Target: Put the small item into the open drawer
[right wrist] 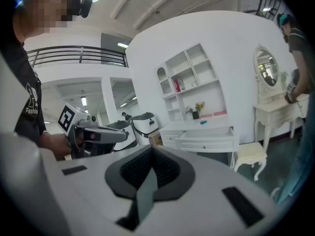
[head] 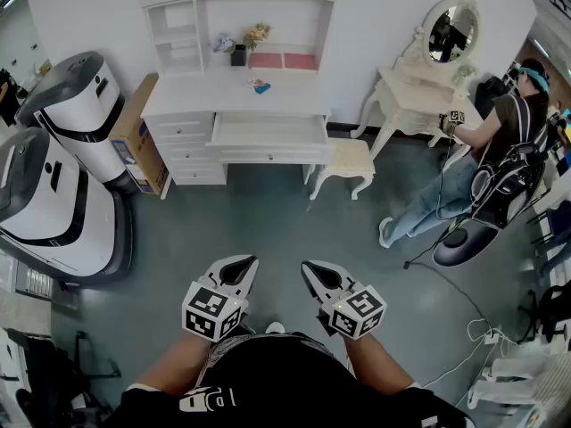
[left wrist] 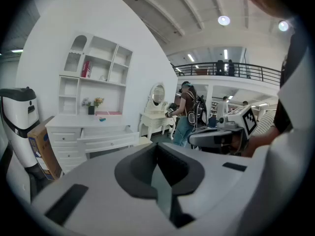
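Left gripper (head: pixel 243 267) and right gripper (head: pixel 312 272) are both closed and empty. Arriving closed could shove the small item (head: pixel 260 86) off the far bench (head: pixel 201 94).

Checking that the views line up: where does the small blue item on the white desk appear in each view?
Head view: the small blue item lies on the desk top, upper centre, behind the open drawer.
Left gripper view: far off, left of centre, just above the drawer.
Right gripper view: right of centre, just above the drawer.
Shared landmark: the open drawer.
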{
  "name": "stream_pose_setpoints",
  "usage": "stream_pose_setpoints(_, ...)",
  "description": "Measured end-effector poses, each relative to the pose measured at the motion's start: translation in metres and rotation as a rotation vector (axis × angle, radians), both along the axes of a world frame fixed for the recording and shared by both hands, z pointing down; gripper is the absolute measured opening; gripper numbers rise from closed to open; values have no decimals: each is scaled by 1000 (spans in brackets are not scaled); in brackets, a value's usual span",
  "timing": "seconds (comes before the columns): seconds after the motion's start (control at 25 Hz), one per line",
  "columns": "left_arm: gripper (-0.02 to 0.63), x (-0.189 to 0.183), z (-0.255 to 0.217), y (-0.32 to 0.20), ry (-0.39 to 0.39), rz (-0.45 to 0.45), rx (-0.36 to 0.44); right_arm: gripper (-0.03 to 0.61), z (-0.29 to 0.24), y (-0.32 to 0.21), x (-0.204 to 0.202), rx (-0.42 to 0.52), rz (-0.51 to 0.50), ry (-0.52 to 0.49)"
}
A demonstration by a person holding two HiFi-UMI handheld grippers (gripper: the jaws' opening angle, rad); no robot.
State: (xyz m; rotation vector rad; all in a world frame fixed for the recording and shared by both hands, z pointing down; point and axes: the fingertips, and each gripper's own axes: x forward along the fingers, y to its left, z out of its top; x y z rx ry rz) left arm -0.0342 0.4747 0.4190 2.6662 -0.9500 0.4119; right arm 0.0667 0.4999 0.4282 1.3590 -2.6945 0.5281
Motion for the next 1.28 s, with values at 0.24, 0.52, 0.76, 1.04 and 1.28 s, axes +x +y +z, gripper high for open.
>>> stream_pose_setpoints(0.24,15,5,1,8,-2,14,-3,6,4,7,-1,-4,-5,4)
stream_pose_setpoints(0.52,14,9,4,11,1,10,-2,6,6,12,-1,1,-27,19)
stream_pose_setpoints(0.76,14,14,8,11,-3,5,-8,8,6,12,7,13,19,0)
stream_pose_setpoints(1.04,14,23,14,14,-5,0,-26,8,21,12,10,-43,0,-17)
stream_pose_setpoints(1.28,14,22,27,10,-18,-8,-76,9,32,5,8,-87,-12,-42)
